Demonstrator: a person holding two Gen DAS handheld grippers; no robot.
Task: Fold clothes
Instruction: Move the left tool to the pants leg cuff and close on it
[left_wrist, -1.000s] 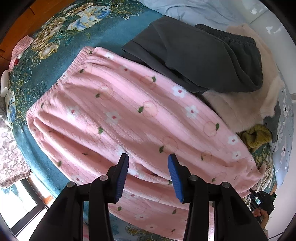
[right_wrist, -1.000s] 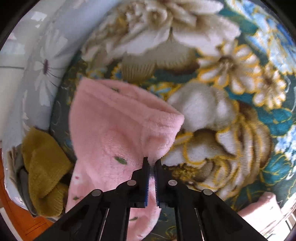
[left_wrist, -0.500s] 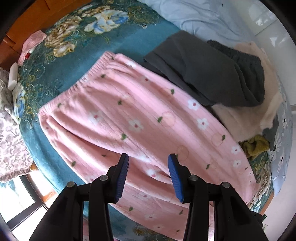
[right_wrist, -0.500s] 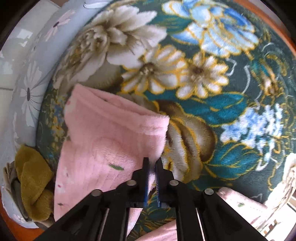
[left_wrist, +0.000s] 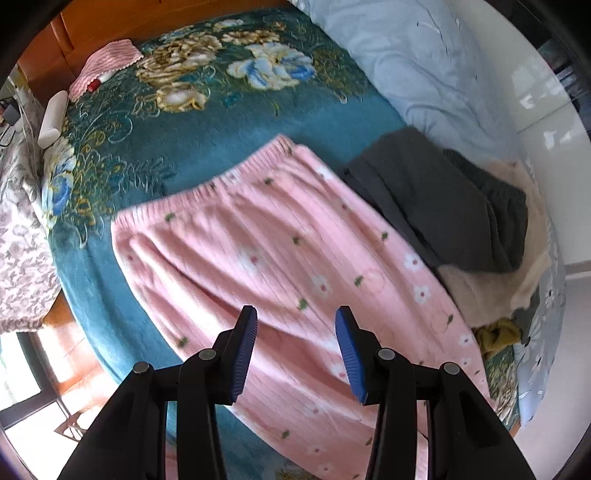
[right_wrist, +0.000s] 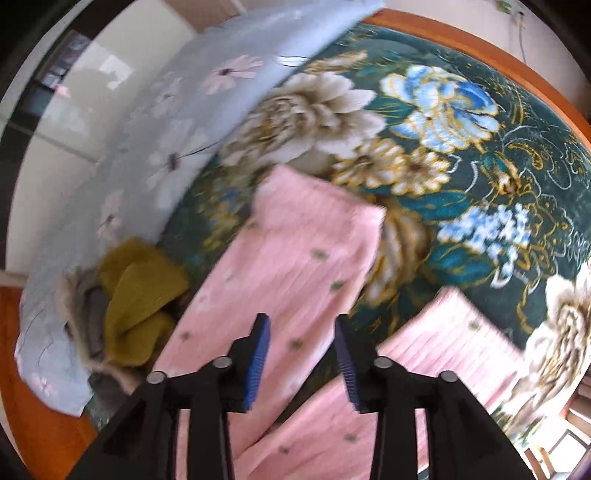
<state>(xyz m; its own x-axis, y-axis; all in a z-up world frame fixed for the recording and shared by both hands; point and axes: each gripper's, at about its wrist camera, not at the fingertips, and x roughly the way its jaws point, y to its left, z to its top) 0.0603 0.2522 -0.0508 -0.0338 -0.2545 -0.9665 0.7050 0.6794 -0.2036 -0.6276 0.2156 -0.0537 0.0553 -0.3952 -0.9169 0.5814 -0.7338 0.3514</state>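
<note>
Pink fleece pyjama trousers (left_wrist: 273, 254) with small flowers lie spread flat on the teal flowered bedspread (left_wrist: 207, 110), waistband toward the upper left. My left gripper (left_wrist: 295, 350) hovers above their lower edge, open and holding nothing. In the right wrist view the two pink trouser legs (right_wrist: 295, 273) lie flat, one cuff at the middle and the other (right_wrist: 454, 332) at the lower right. My right gripper (right_wrist: 301, 350) is lifted above the nearer leg; its jaws are opening and nothing is pinched between them.
Dark grey garments (left_wrist: 436, 199) lie on a cream fleece (left_wrist: 491, 280) to the trousers' right. A mustard knit (right_wrist: 136, 295) sits bunched by the pale floral quilt (right_wrist: 177, 129). A pink towel (left_wrist: 107, 66) and a white cylinder (left_wrist: 53, 118) rest near the wooden bed frame (right_wrist: 480, 48).
The right gripper let go of the pink cuff, opened and rose away; the cuff now lies flat. The left gripper moved back and up, open, showing more of the bed.
</note>
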